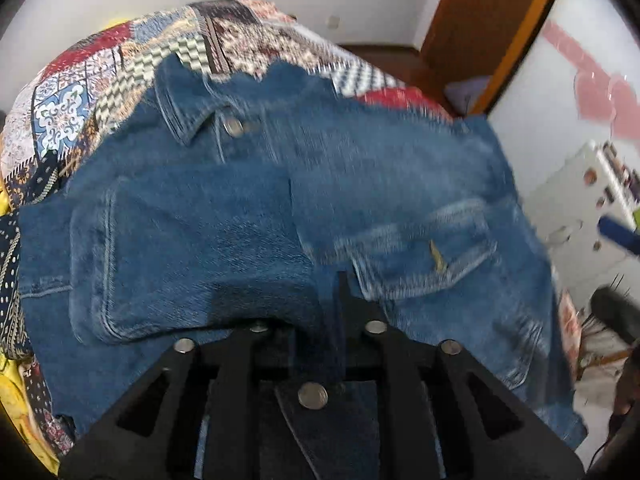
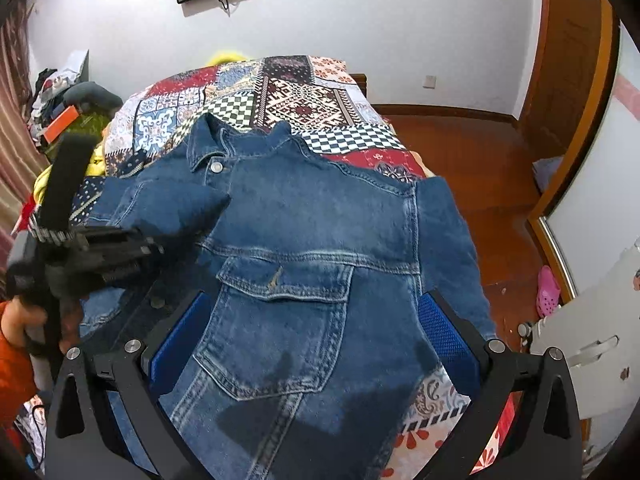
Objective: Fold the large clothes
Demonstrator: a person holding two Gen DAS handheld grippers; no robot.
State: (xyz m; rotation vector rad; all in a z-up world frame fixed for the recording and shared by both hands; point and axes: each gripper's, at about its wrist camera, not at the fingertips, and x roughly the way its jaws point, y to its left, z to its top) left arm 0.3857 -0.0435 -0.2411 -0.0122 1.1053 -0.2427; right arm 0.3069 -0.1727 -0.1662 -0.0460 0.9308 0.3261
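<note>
A blue denim jacket [image 2: 304, 240] lies front side up on a bed covered with a patchwork quilt [image 2: 288, 96]. Its collar [image 2: 208, 140] points toward the far wall, and one metal button [image 2: 216, 167] shines just under the collar. A chest pocket with a flap [image 2: 286, 280] sits in the middle of the right wrist view.

One sleeve [image 2: 168, 212] is folded across the front of the jacket. The left gripper [image 2: 132, 252] is at the end of this sleeve, at the left side of the bed. In its own view the picture is blurred, and denim cloth [image 1: 332, 412] lies between its two black fingers, which stand close together. I cannot tell if the pads press on the cloth or only stand beside it.

The right gripper [image 2: 316, 332] hovers over the lower part of the jacket. Its fingers with blue pads [image 2: 448, 336] are spread wide, one on each side of the pocket area, and nothing is pinched between them.

A person's hand [image 2: 60, 320] holds the handle of the left gripper, beside an orange sleeve [image 2: 14, 360]. The wooden floor [image 2: 480, 152] is to the right of the bed, and a pink shoe [image 2: 547, 290] lies there near a white door.
</note>
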